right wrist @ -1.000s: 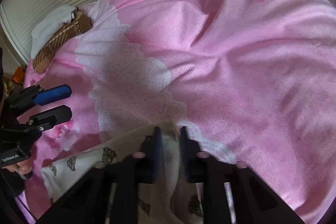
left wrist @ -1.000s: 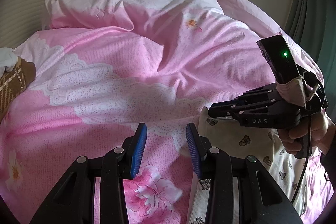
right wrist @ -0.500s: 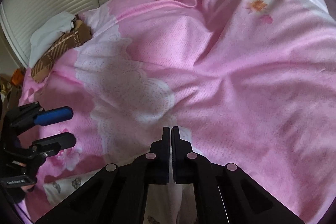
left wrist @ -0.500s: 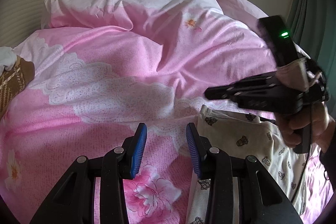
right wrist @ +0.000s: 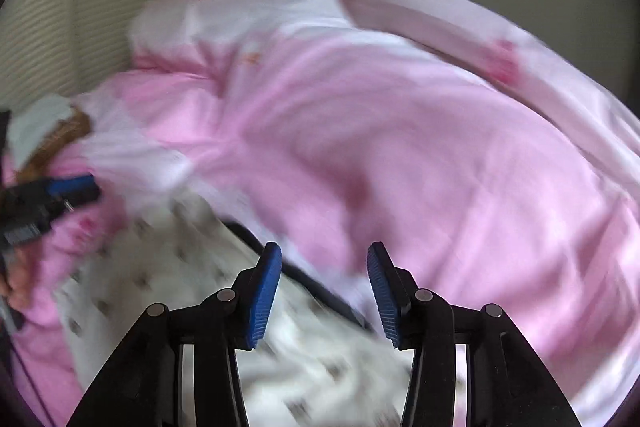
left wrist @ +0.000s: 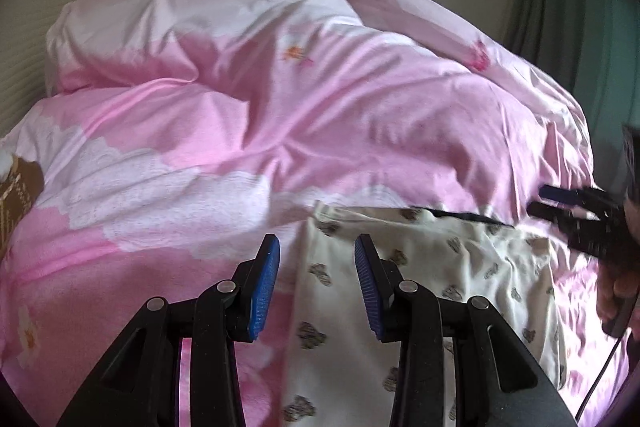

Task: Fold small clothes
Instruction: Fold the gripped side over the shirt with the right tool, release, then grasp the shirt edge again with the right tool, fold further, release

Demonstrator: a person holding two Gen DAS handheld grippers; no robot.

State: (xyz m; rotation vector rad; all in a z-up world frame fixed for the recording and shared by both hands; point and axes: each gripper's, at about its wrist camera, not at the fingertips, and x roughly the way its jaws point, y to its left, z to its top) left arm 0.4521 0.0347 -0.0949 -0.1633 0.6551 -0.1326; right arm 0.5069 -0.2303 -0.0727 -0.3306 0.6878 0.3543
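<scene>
A small cream garment with a brown bear print (left wrist: 424,291) lies on the pink bed cover, its far edge showing a dark trim. My left gripper (left wrist: 317,281) is open and empty, hovering over the garment's left edge. My right gripper (right wrist: 325,291) is open and empty above the garment (right wrist: 168,267), which is blurred in the right wrist view. The right gripper also shows at the right edge of the left wrist view (left wrist: 580,215), beside the garment's far right corner. The left gripper shows at the left of the right wrist view (right wrist: 60,195).
A pink floral duvet (left wrist: 280,115) covers the bed, bunched up high at the back. A brown checked and white item (left wrist: 18,183) lies at the bed's left edge. A green curtain (left wrist: 580,27) hangs at the right; a pale wall stands behind.
My right gripper has opened and let go of the garment, then pulled back to the right. The garment now lies flatter. Both cameras have tilted up and shifted.
</scene>
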